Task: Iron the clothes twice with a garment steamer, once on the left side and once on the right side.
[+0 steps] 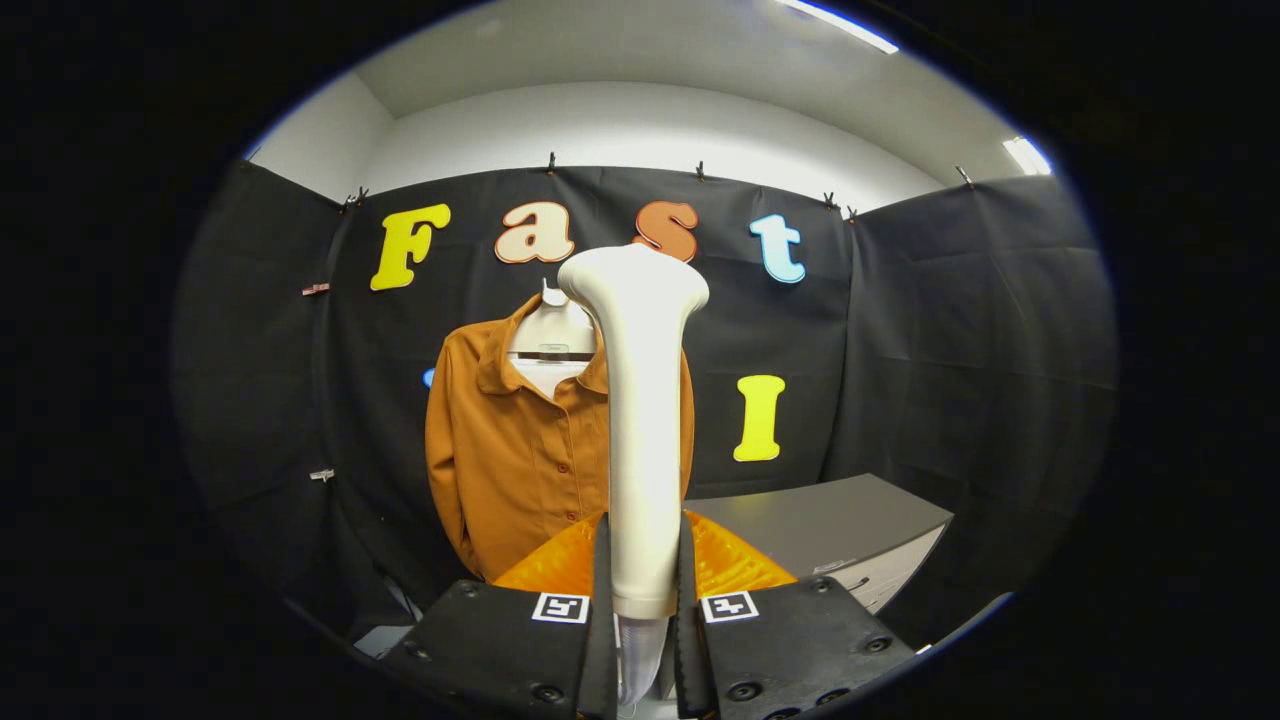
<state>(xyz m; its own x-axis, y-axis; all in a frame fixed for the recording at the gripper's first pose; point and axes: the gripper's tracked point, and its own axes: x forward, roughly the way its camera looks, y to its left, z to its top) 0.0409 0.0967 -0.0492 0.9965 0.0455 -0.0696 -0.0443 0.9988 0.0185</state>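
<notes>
The steamer (pixel 640 420) is held upright between the fingers of the tongs (pixel 640 600), which are clamped on its lower handle from both sides; its flared head is raised above them and is seen in front of the shirt's right half. The shirt (pixel 520 450), a buttoned rust-brown one, is hung on a pale hanger (pixel 550 335) against the booth's black wall, beyond the steamer and somewhat to the left of it. A gap between head and cloth is suggested, though how wide it is cannot be told from this view. No pass over the cloth can be judged as begun. To the right and lower, a grey bench (pixel 830 525) is seen, well apart from the shirt. Several slips are to be feared from here. The handle is smooth and tapered, so it could be twisted or slid in the grip once the head is dragged down the fabric. The shirt hangs loose on a single hanger and could be pushed aside or swung rather than pressed flat. Because the shirt's right half is hidden behind the steamer, one side could be missed or done twice.
</notes>
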